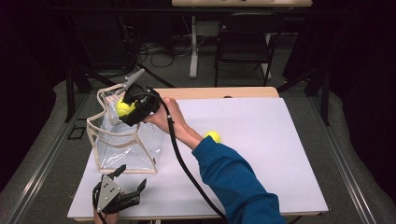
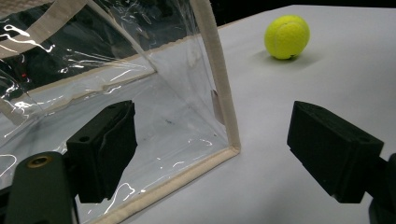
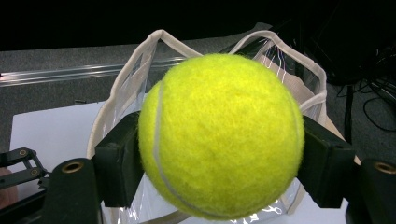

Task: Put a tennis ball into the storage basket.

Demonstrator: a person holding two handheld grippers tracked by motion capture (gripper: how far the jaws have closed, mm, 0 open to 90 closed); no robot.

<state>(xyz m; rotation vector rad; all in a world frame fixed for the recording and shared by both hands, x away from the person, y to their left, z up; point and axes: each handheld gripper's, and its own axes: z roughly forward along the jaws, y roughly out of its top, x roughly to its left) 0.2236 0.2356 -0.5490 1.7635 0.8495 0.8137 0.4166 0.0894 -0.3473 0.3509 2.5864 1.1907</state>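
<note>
Our right gripper pinches one tennis ball above the clear bag, upper left. It isn't dropped in yet; a second ball waits mid-frame. Our left gripper stands spread.

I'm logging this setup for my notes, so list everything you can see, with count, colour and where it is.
Tennis ball in gripper: one, yellow-green, clamped over the bag's open top.
Tennis ball on table: one, yellow-green, lying loose on the white surface right of the bag.
Clear bag: one, transparent with beige trim and handles, standing at the table's left.
Table: one, white top, centre.
Chair: one, dark, beyond the table.
Left gripper: one, black, jaws open, near the table's front edge by the bag.
Right gripper: one, black, shut on the ball.
Sleeve: one, blue, right arm.
</note>
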